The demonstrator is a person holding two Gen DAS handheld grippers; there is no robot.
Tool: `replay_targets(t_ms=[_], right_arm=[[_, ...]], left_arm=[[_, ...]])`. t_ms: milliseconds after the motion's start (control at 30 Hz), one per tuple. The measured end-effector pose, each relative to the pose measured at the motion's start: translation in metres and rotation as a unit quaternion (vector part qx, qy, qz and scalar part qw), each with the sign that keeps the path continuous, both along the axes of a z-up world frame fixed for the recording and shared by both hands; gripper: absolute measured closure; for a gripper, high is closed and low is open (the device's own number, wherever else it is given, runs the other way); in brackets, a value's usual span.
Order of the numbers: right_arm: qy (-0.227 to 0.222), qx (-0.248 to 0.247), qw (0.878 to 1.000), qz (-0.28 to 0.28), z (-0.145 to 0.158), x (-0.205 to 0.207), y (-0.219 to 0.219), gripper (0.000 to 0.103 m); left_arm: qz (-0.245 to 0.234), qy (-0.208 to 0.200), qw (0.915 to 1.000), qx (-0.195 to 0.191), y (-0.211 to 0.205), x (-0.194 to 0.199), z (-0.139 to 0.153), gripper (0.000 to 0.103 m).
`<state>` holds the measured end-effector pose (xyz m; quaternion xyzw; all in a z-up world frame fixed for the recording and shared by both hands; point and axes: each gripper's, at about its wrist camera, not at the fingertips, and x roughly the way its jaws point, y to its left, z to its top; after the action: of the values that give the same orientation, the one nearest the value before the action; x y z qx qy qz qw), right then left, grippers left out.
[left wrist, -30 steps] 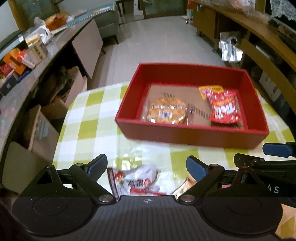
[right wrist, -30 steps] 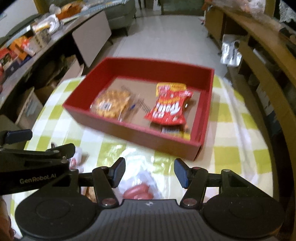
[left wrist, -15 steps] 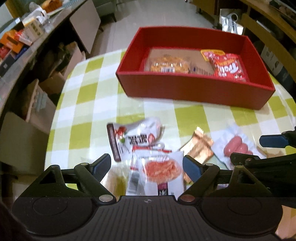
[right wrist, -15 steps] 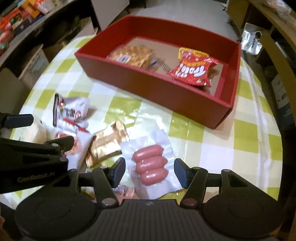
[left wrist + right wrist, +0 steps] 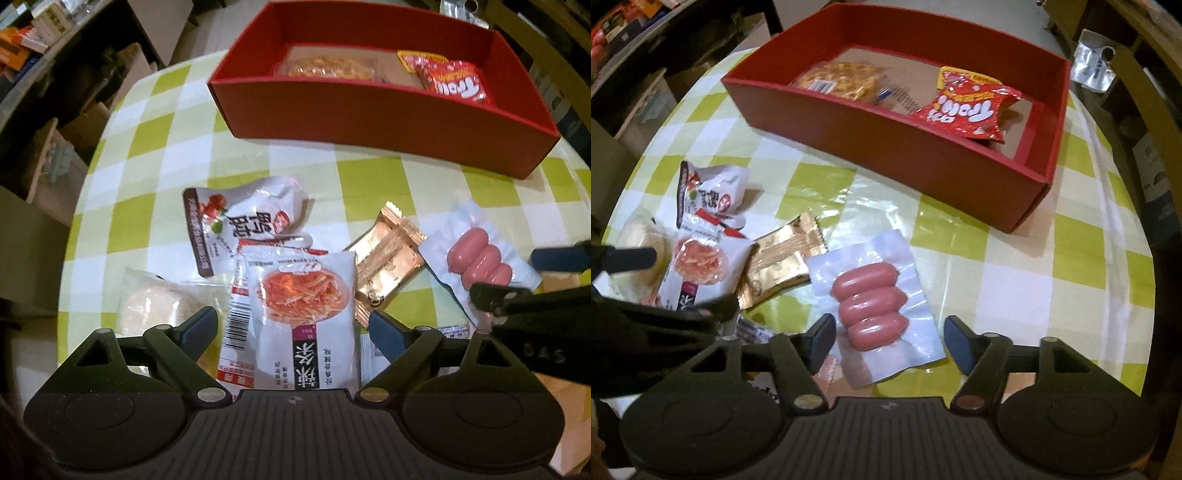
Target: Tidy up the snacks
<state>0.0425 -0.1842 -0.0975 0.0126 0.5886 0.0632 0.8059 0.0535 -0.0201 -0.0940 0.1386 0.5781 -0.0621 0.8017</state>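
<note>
A red box (image 5: 369, 122) (image 5: 923, 155) at the far side of the checked table holds a cracker pack (image 5: 842, 79) and a red snack bag (image 5: 967, 107). Loose snacks lie in front: a white pouch with orange shreds (image 5: 303, 306), a white and brown pouch (image 5: 240, 221), a gold wrapper (image 5: 388, 266) (image 5: 779, 262), a round bun pack (image 5: 155, 306) and a sausage pack (image 5: 875, 302) (image 5: 480, 258). My left gripper (image 5: 291, 328) is open over the orange-shred pouch. My right gripper (image 5: 890, 341) is open around the near end of the sausage pack.
The green and white checked tablecloth (image 5: 1015, 273) covers a round table. Shelves with boxes stand at the left (image 5: 33, 44). A wooden chair or rail stands at the right (image 5: 1145, 92). The right gripper's body shows at the right of the left wrist view (image 5: 535, 306).
Both grippers have pulled back from the red box and lowered toward the loose snacks. The orange-shred pouch and the sausage pack now lie between their open jaws.
</note>
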Motion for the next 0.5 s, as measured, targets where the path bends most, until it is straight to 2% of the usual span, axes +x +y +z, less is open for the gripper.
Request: replay_targets(t_ms=[167,267,333,367,500], right_arm=[[0.001,0.002,1.0,0.0,-0.001,0.003,-0.003,0.027],[0.0,0.003,1.0,-0.002,-0.002,0.005,-0.007,0.027],[0.001,0.003,1.0,-0.004,-0.004,0.007,-0.008,0.027],[0.002,0.003,1.0,-0.004,-0.005,0.008,-0.008,0.026],[0.001,0.007,1.0,0.011,-0.006,0.009,0.0,0.026]], left_arm=[[0.007,0.013,0.9999,0.007,-0.003,0.003,-0.012,0.01],[0.022,0.032,0.9993,-0.002,0.003,0.007,-0.017,0.018],[0.028,0.03,0.9992,-0.006,0.007,0.007,-0.014,0.027],[0.027,0.027,0.9992,-0.007,0.008,0.007,-0.011,0.035],[0.034,0.03,0.9987,-0.023,0.015,0.009,-0.006,0.043]])
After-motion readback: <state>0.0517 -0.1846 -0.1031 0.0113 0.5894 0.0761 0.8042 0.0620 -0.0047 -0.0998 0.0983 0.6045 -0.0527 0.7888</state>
